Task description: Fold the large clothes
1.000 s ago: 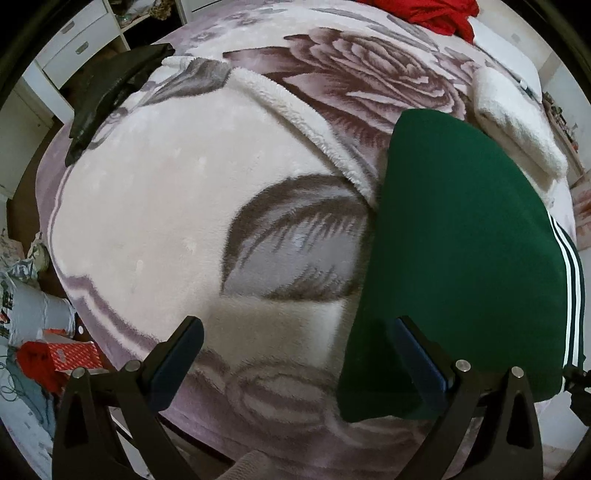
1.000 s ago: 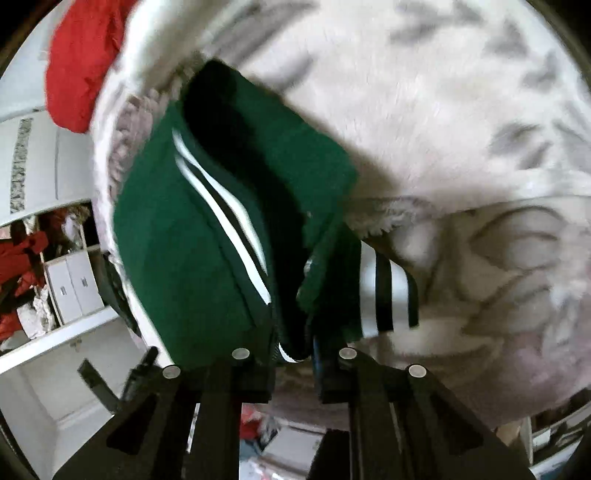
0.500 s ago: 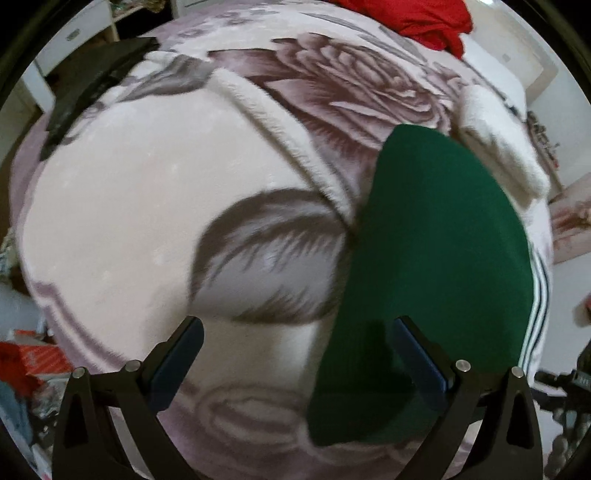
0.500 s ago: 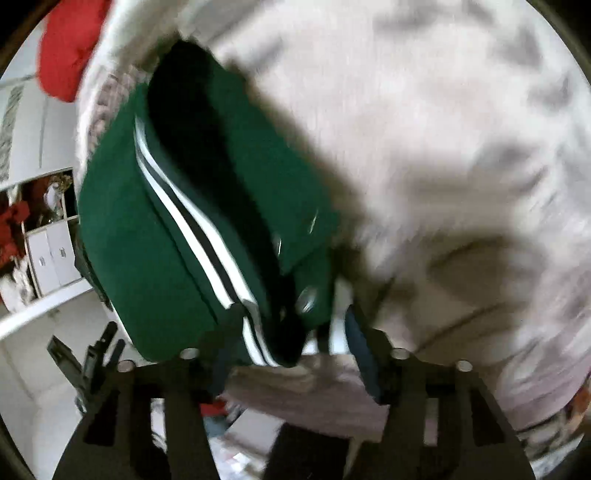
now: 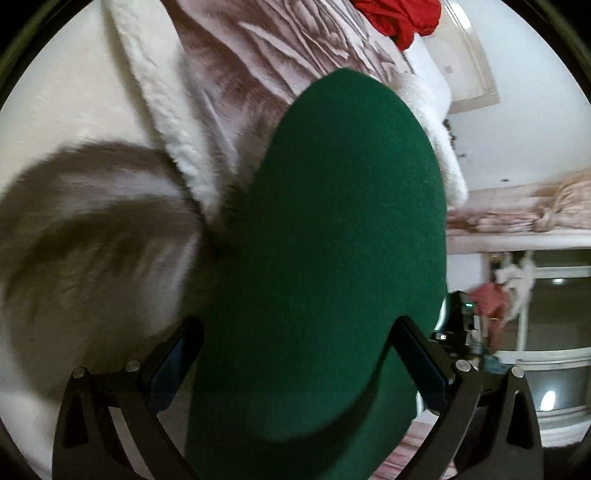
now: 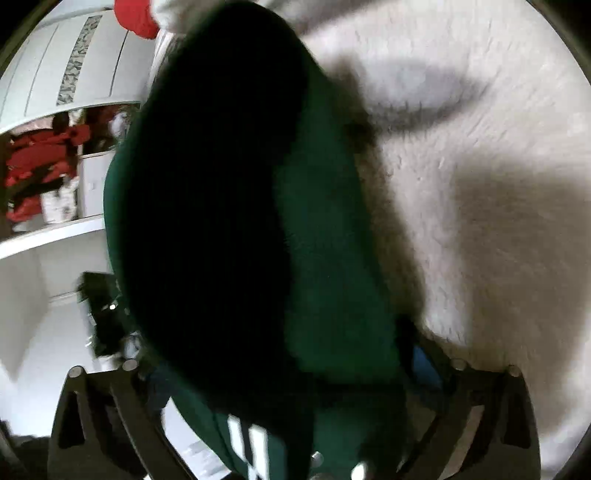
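one garment is in play, a dark green garment (image 5: 332,240) with white stripes, and it lies as a compact folded slab on the plush blanket (image 5: 74,110) that covers the bed, toward the blanket's right edge in the left wrist view, just beside a turned-back strip of white fleece lining (image 5: 173,122). in the left view its top face is smooth and its outline rounded, with no sleeve or loose end showing, so most of the folding looks done.

the left gripper (image 5: 295,365) stands wide, its blue-padded fingers (image 5: 173,354) on either side of the near end of the green slab. the cloth lies between them, but the pads do not appear to press on it.

the right gripper (image 6: 280,373) is opening to its widest. the garment's striped end (image 6: 251,446) sits low between its jaws, and the frame is too dark and blurred to tell whether the cloth touches the pads; it reads as a release rather than a grip. a deep dark fold (image 6: 207,206) fills much of that view.

what seems left, as a judgement: perhaps one last fold or a squaring of the edges, then setting it aside. a red garment (image 5: 399,18) lies at the blanket's far edge and may be next.
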Tool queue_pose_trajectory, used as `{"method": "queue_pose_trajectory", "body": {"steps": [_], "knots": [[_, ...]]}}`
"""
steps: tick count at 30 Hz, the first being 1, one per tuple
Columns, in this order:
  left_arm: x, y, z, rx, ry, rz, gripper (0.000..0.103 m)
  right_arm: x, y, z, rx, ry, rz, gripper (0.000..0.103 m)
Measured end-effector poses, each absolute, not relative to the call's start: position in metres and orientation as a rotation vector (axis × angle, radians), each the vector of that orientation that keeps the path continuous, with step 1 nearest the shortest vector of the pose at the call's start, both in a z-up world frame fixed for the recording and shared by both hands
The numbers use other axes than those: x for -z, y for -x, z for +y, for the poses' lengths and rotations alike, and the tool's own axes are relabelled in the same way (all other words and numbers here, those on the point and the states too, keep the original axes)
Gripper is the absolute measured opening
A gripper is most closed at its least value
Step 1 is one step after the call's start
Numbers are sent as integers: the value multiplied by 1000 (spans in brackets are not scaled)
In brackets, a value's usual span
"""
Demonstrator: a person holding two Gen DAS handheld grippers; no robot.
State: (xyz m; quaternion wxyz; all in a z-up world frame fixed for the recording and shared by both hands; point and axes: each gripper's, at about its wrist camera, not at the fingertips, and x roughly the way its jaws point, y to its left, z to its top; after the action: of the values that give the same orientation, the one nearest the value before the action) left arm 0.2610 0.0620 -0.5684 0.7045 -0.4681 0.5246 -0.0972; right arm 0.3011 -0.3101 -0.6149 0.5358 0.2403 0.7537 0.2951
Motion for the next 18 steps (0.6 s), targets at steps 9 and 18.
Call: {"method": "queue_pose_trajectory", "body": {"steps": [9, 18], "knots": [[555, -278, 62, 262, 1065, 1091, 89, 639, -309, -283, -897, -750, 1915, 103], [525, -280, 69, 322, 998, 1053, 70, 622, -294, -285, -768, -881, 1766, 48]]}}
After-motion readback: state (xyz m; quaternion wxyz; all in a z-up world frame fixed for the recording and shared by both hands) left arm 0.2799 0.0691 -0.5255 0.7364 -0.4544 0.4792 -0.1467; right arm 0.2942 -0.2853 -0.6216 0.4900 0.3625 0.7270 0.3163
